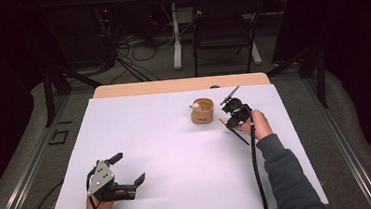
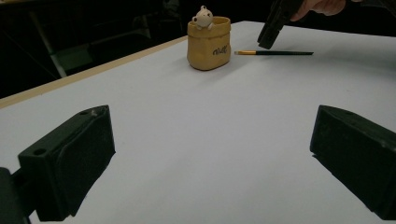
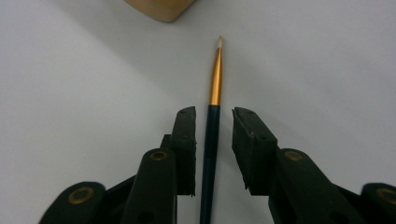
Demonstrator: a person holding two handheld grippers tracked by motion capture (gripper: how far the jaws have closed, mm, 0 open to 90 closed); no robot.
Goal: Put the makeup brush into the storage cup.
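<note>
One paintbrush (image 3: 211,140) is lying flat on the white table (image 1: 177,150), its long axis running along the line of the right gripper (image 3: 214,140), with its pale bristle tip and gold ferrule pointing away from the gripper toward the single yellow sack-shaped pot (image 2: 208,43). The right gripper's jaws are straddling the dark handle, slightly parted, a thin gap showing on each side. In the high view the brush is sitting just to the right of the pot, which is carrying one small bear figure (image 2: 202,17) on its rim. At the near left edge, the left gripper (image 1: 128,171) is resting low over the table with jaws spread wide and nothing between them
</note>
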